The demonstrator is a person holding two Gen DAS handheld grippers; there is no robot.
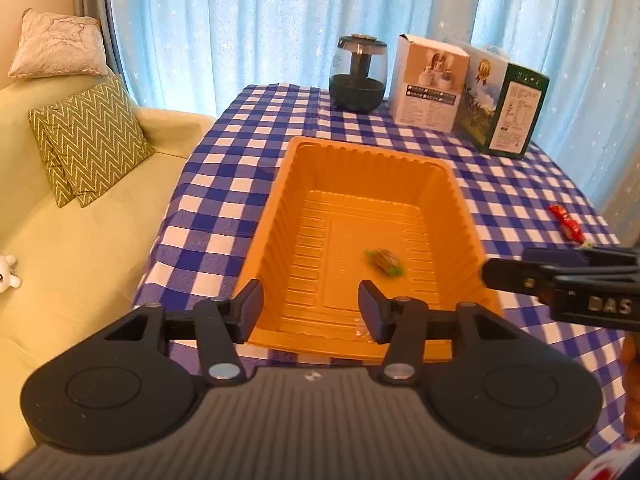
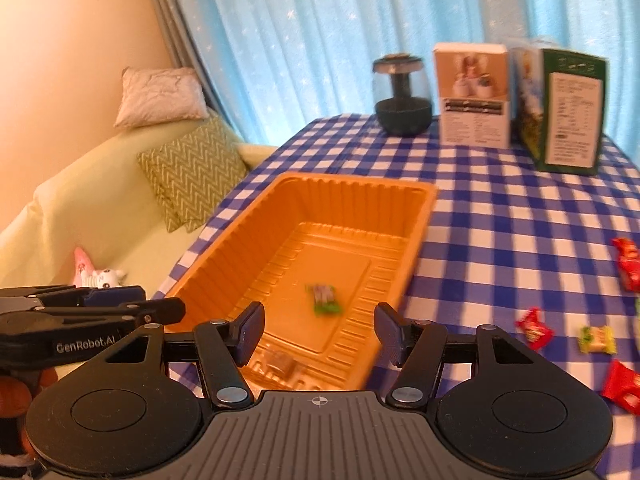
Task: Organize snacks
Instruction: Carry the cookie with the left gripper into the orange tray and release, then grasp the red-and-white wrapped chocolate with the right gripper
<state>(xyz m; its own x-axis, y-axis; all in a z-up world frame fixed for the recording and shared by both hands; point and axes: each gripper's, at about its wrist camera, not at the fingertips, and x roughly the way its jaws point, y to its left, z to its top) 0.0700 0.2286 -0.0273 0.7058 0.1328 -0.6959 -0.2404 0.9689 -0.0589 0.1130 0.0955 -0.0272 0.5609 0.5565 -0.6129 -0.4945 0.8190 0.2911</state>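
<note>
A small green-wrapped snack (image 1: 385, 263), blurred in both views, lay on the ribbed floor of the rectangular orange plastic tray (image 1: 280, 204), toward the near half and away from every wall; a clear, crinkled wrapper or piece (image 2: 279, 361) seemed to sit at the tray's near end, though it was too faint to name. That made at most a piece or two gathered, so the job looked barely begun. Most of the work remained on the blue-and-white checked tabletop (image 2: 500, 216) to the tray's right: several red-wrapped snacks (image 2: 534, 328) and a yellow-green wrapped one (image 2: 597, 339) lay scattered there, well apart from the tray, with another red piece (image 1: 566, 222) visible from the left camera. The left gripper (image 1: 311, 310) hovered above the tray's near edge with its jaws spread wide and nothing between them; the green snack lay beyond and slightly right of that gap, apart from both jaws. The right gripper (image 2: 319, 330) hung over the same near end, jaws likewise wide and empty, the green snack ahead of them and roughly centred in the gap. Farther back on the tabletop stood a dark round glass-domed device (image 1: 359, 74), a white carton (image 1: 428, 84) and a green carton (image 1: 502, 104), none of them part of the sorting as far as could be judged.
</note>
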